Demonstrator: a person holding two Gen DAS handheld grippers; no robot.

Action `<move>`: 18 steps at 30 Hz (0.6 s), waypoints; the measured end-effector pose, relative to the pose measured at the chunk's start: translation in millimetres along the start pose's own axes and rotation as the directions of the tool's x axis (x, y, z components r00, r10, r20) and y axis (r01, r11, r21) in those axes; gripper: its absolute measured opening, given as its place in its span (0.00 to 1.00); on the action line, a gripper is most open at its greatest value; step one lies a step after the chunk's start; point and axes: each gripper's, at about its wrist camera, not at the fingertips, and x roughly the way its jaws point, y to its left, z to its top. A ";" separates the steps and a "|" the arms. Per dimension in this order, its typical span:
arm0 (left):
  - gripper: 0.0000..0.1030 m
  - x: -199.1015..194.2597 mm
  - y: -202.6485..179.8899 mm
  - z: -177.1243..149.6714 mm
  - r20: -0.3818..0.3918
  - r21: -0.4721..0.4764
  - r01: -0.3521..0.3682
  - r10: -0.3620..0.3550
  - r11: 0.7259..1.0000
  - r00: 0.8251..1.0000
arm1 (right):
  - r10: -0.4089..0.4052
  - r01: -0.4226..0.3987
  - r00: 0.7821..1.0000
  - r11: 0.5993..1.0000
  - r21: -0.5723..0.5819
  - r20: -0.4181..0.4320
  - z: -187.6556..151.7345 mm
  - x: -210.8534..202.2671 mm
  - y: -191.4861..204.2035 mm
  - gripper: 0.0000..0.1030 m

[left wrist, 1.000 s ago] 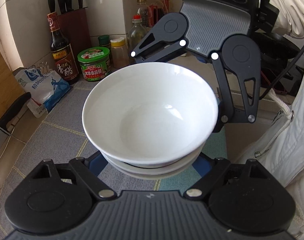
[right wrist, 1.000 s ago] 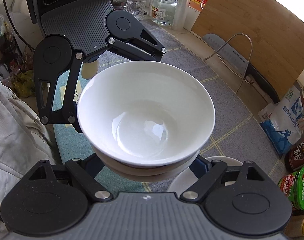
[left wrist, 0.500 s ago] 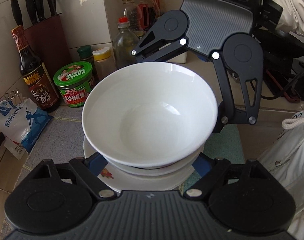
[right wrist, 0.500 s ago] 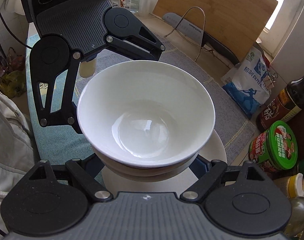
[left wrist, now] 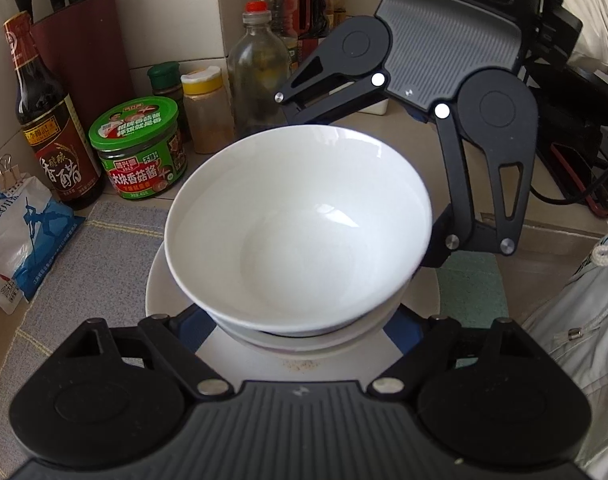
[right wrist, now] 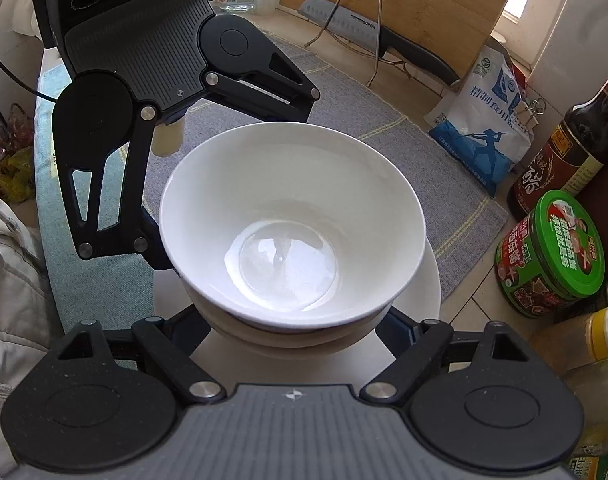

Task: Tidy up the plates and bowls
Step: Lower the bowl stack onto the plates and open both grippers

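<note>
1. While the left tool (left wrist: 299,320) looks down, it pinches the lower of two stacked white bowls (left wrist: 299,224) from the near side. The bowls hang just above a white plate (left wrist: 175,292) on the grey mat (left wrist: 83,248), near the green jar (left wrist: 137,148).
2. From the right tool (right wrist: 299,322), the same bowls (right wrist: 291,220) are pinched too, its jaws having just closed a bit. The left tool (right wrist: 159,256) grips the far side.
3. Stacking looks nearly done. I think the bowls still need setting down and letting go.
</note>
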 end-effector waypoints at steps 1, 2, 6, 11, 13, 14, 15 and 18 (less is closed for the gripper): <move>0.86 0.2 -0.2 0.2 0.001 0.005 -0.005 0.005 1.000 1.000 | 0.001 -0.001 1.000 1.000 0.010 0.002 -0.6 0.7 -2.0 0.88; 0.86 0.4 0.3 0.4 0.001 0.004 -0.005 0.005 1.000 1.000 | 0.000 0.000 1.000 1.000 0.019 0.004 -1.9 -0.4 -1.9 0.88; 0.86 1.2 1.6 -1.1 0.011 0.012 -0.002 0.002 1.000 1.000 | -0.015 0.015 1.000 0.999 0.041 0.006 -2.4 -2.0 -1.3 0.89; 0.90 -7.4 1.2 -8.4 0.053 0.021 -0.011 0.010 1.000 0.999 | -0.068 0.066 0.997 0.990 0.123 0.019 -2.5 -9.1 7.0 1.00; 0.92 -18.5 0.3 -15.5 0.091 0.000 -0.045 0.045 0.999 0.995 | -0.117 0.115 0.993 0.982 0.152 0.006 -1.5 -13.8 15.6 1.00; 0.96 -26.0 -0.7 -20.2 0.110 -0.016 -0.069 0.070 0.997 0.991 | -0.137 0.135 0.991 0.977 0.165 -0.001 -0.5 -16.7 20.9 1.00; 0.96 -34.1 -2.0 -24.6 0.130 -0.035 -0.103 0.107 0.994 0.986 | -0.154 0.152 0.988 0.972 0.179 -0.003 0.4 -20.3 27.7 1.00; 0.97 -62.8 -8.8 -37.5 0.211 -0.092 -0.179 0.195 0.979 0.958 | -0.223 0.217 0.975 0.953 0.212 0.006 4.8 -35.3 55.4 1.00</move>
